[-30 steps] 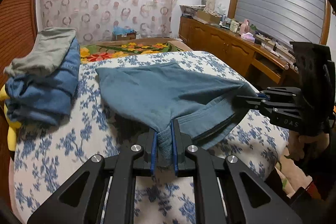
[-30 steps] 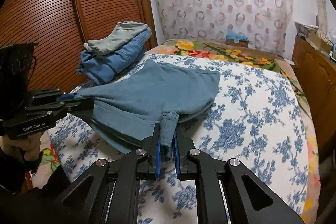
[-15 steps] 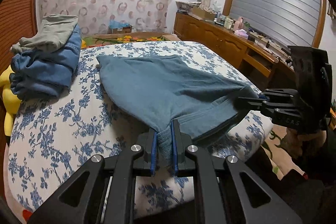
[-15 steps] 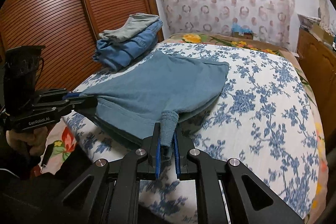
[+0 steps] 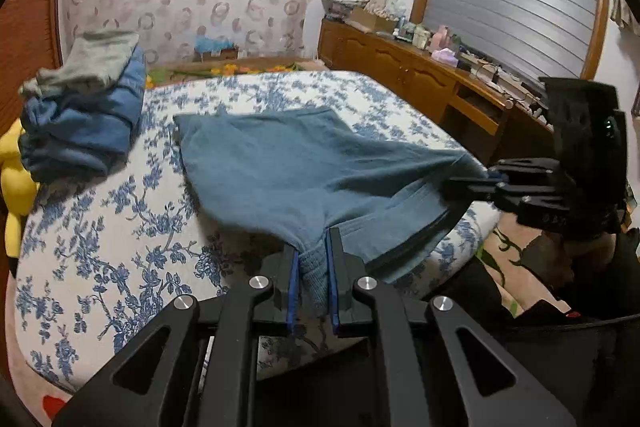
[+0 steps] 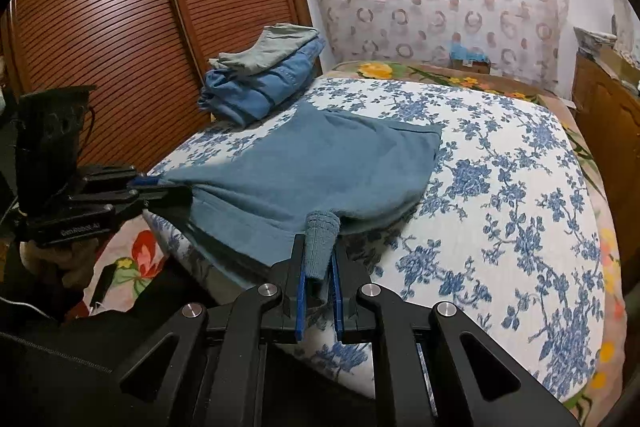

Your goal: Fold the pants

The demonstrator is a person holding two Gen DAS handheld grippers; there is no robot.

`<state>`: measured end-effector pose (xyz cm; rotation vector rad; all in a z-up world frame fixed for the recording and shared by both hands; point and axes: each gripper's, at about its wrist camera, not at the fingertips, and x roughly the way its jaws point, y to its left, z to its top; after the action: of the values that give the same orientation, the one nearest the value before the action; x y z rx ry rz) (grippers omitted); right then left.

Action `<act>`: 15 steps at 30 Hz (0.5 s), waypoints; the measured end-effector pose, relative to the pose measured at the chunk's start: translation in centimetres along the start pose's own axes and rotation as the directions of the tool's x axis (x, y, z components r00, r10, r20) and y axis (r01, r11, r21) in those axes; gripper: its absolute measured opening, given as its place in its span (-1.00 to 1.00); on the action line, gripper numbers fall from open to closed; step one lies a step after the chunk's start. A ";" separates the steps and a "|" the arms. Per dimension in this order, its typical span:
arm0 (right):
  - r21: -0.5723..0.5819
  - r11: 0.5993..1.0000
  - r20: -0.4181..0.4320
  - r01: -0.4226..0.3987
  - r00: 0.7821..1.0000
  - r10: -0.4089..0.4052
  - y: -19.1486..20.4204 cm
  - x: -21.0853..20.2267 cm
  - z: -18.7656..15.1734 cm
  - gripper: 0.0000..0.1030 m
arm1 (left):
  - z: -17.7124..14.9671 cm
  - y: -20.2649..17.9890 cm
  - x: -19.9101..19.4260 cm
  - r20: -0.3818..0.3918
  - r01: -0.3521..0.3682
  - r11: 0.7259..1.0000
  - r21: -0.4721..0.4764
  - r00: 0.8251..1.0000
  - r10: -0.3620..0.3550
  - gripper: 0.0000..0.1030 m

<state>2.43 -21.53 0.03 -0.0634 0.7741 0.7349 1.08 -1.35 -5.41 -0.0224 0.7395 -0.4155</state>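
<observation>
Teal-blue pants (image 5: 288, 163) lie on the flowered bed, folded over, their near edge lifted off the mattress. My left gripper (image 5: 313, 267) is shut on one corner of that edge, cloth bunched between the blue pads. My right gripper (image 6: 319, 267) is shut on the other corner; it also shows in the left wrist view (image 5: 492, 183) at the right. The left gripper shows in the right wrist view (image 6: 140, 187) at the left. The pants (image 6: 320, 163) stretch between the two grippers near the bed's front edge.
A stack of folded jeans topped by grey cloth (image 5: 84, 115) sits at the bed's far left, also in the right wrist view (image 6: 264, 75). A wooden dresser (image 5: 420, 79) runs along the right. A slatted wardrobe (image 6: 100, 39) stands on the left. A yellow toy (image 5: 12, 187) lies beside the stack.
Both grippers have pulled back towards the bed's front edge and risen, dragging the pants with them. The pants now lie farther from the stack of jeans.
</observation>
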 end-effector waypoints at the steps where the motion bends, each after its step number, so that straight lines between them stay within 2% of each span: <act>1: 0.005 1.000 0.004 -0.002 1.000 0.002 -0.2 0.3 0.3 -0.80 | 0.2 0.3 0.5 -0.003 -0.006 1.000 0.001 1.000 0.006 -0.75; 8: 0.028 0.999 0.058 0.020 0.998 -0.022 -2.0 3.1 3.7 -0.80 | 3.6 2.2 2.4 0.033 -0.046 0.999 0.001 0.998 0.046 -0.75; 15: 0.060 0.995 0.063 0.081 0.994 -0.085 -3.5 7.6 7.0 -0.80 | 7.8 4.3 5.2 0.039 -0.096 0.995 0.005 0.995 0.096 -0.75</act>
<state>12.60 -17.54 -0.56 -0.0198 0.7255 0.6323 11.23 -0.38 -3.70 0.0114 0.6986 -0.3246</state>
